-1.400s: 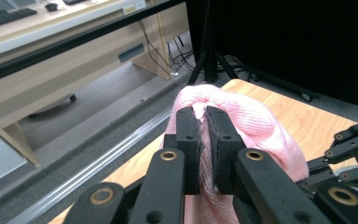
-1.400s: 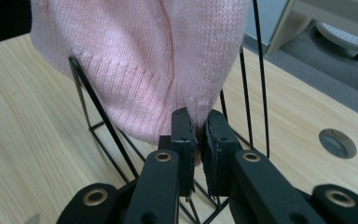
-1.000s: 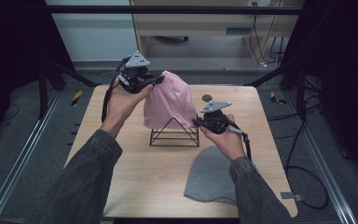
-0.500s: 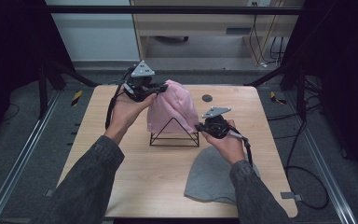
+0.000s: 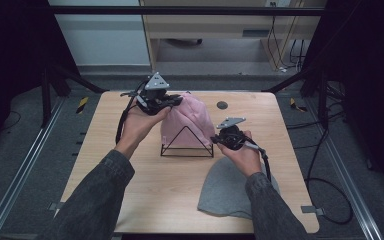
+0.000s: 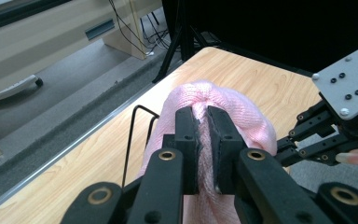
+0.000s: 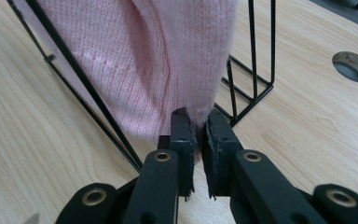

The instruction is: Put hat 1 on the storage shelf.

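Note:
A pink knit hat (image 5: 189, 120) hangs over a black wire triangular stand (image 5: 186, 154) at the middle of the wooden table (image 5: 130, 195). My left gripper (image 5: 174, 102) is shut on the hat's upper left part; in the left gripper view its jaws (image 6: 203, 115) pinch a fold of the pink knit (image 6: 247, 109). At the stand's right corner, my right gripper (image 5: 215, 141) is shut on the hat's lower edge. The right gripper view has its jaws (image 7: 196, 120) clamped on the pink hem (image 7: 158, 65), beside the wire bars (image 7: 252, 60).
A grey knit hat (image 5: 225, 192) lies flat near the table's front right, under my right forearm. A round hole (image 5: 222, 105) sits in the tabletop behind the stand. Black frame posts and cables stand at both sides of the table.
Both hands have sunk a little with the pink hat held between them. The hat now sits lower over the wire stand.

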{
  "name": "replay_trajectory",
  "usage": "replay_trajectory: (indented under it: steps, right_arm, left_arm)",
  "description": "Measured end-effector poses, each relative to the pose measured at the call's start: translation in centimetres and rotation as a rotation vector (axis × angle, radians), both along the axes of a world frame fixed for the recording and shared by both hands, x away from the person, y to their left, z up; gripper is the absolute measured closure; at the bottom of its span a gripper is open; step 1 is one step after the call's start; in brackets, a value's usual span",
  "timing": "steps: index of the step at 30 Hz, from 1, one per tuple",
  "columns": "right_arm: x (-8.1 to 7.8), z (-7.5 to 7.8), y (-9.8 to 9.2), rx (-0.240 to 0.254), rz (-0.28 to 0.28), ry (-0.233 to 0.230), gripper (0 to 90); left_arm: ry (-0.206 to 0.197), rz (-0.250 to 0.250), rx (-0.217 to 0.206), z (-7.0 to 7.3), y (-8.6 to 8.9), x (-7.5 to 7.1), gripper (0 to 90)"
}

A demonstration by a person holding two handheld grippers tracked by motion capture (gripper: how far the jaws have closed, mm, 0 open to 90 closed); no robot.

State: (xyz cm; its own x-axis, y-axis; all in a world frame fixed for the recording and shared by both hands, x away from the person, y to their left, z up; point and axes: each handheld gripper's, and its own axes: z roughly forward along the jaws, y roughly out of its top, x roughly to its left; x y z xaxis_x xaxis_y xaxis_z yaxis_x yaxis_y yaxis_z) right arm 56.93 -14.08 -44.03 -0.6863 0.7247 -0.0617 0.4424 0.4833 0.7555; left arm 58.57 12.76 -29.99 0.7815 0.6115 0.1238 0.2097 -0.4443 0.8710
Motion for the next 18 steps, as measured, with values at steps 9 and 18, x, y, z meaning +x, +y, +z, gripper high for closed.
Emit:
replay_trajectory:
  steps: [9, 18]
  right_arm:
    - [0.2, -0.5, 0.1, -0.010, -0.008, 0.015, 83.5]
    - [0.4, -0.8, 0.1, -0.019, -0.016, 0.026, 83.5]
  left_arm:
    - [0.008, -0.006, -0.006, -0.7, 0.0, -0.1, 82.7]
    - [0.007, -0.023, -0.007, -1.0, -0.2, -0.7, 82.1]
